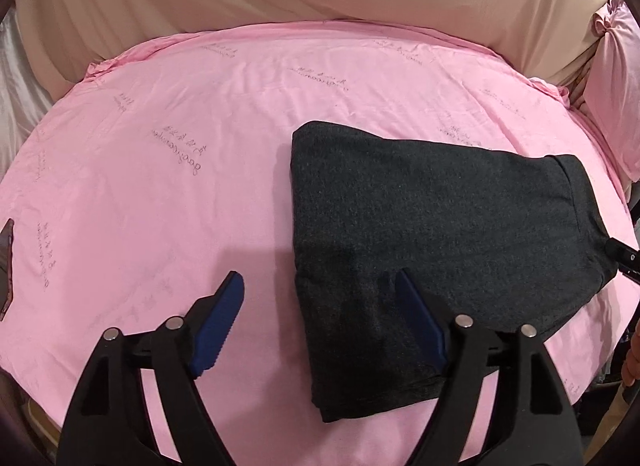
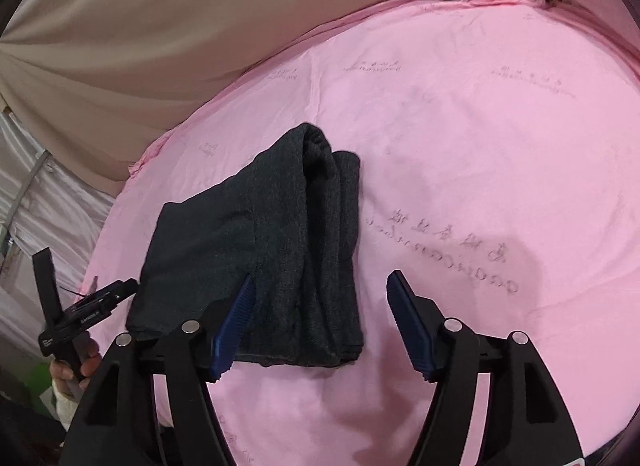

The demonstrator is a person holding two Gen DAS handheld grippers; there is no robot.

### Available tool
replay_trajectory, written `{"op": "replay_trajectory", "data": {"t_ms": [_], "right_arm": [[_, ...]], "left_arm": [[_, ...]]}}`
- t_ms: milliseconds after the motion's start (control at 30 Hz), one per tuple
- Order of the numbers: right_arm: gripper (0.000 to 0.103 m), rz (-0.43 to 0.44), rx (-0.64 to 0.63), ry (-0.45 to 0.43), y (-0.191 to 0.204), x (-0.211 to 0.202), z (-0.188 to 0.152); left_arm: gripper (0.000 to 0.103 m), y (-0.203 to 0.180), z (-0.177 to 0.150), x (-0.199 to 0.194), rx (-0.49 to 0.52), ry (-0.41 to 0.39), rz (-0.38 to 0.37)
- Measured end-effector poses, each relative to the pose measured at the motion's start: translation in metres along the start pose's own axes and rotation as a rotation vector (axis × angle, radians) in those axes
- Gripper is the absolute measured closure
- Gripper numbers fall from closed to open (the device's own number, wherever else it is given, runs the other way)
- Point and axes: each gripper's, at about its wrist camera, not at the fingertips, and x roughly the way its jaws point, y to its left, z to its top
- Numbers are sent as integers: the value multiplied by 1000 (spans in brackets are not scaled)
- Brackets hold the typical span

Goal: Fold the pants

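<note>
**Pants folded to compact stack, both tools off the cloth**

Dark grey pants (image 1: 436,221) lie as a thick multi-layer rectangle on the pink sheet (image 1: 160,169), right of centre in the left wrist view, hem band at its far right end.

Left tool (image 1: 316,290): jaws wide, nothing gripped. One pad sits over the near-left part of the stack, the other over bare sheet.

Right tool (image 2: 320,286): jaws wide too, straddling the stack's near end; I can't see either pad pressing.

Read: last fold looks done, release/tidy phase. Layers at the near end in the right view look uneven. Next call: either one more halving, or pat edges flush and back off without dragging the top layer.
</note>
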Motion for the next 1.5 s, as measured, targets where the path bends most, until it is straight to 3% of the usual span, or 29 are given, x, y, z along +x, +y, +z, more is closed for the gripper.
{"op": "replay_trajectory", "data": {"t_ms": [100, 200, 433, 533, 633, 800, 867, 900, 933, 967, 1033, 1100, 1200, 1300, 1367, 1433, 1467, 1500], "right_arm": [[36, 26, 12, 51, -1, 17, -8], [28, 48, 13, 39, 5, 21, -10], [27, 52, 17, 40, 9, 22, -10], [27, 49, 3, 49, 9, 19, -13], [26, 64, -5, 61, 10, 19, -15], [20, 166, 53, 48, -3, 24, -9], [23, 164, 49, 29, -1, 31, -2], [36, 142, 36, 27, 2, 35, 1], [65, 136, 30, 37, 5, 39, 3], [65, 148, 44, 41, 6, 39, 6], [71, 166, 24, 14, 14, 22, 9], [72, 217, 23, -2, 22, -4, 6], [72, 189, -1, 2, 20, -26, -11], [68, 84, 33, 105, -7, 0, -34], [58, 173, 93, 70, -22, -2, -41], [46, 113, 79, 64, -16, -7, -37], [43, 48, 34, 14, -7, -14, -32], [43, -5, -5, -32, 1, -19, -26]], "left_arm": [[25, -4, 0, 5, 12, 8, 28], [21, -4, -3, 8, 20, 21, 38], [14, -2, -7, 16, -15, 68, 23], [11, 4, -10, 19, -61, 113, -83], [7, 15, -17, 25, -142, 189, -297], [9, 31, -17, 25, -216, 159, -419], [28, 33, -13, 30, -231, 143, -421], [49, 32, -11, 31, -231, 137, -385], [78, 33, -8, 33, -229, 145, -360], [80, 36, -5, 35, -247, 164, -373], [96, 41, 1, 24, -245, 154, -374], [96, 43, 3, 0, -220, 117, -394], [95, 41, -4, -26, -168, 122, -407], [94, 34, -27, -3, -140, 230, -380], [83, 32, -37, 11, -133, 229, -327], [63, 33, -37, 4, -141, 202, -292], [55, 33, -36, 0, -134, 183, -273], [40, 32, -35, -5, -121, 162, -247]]}}
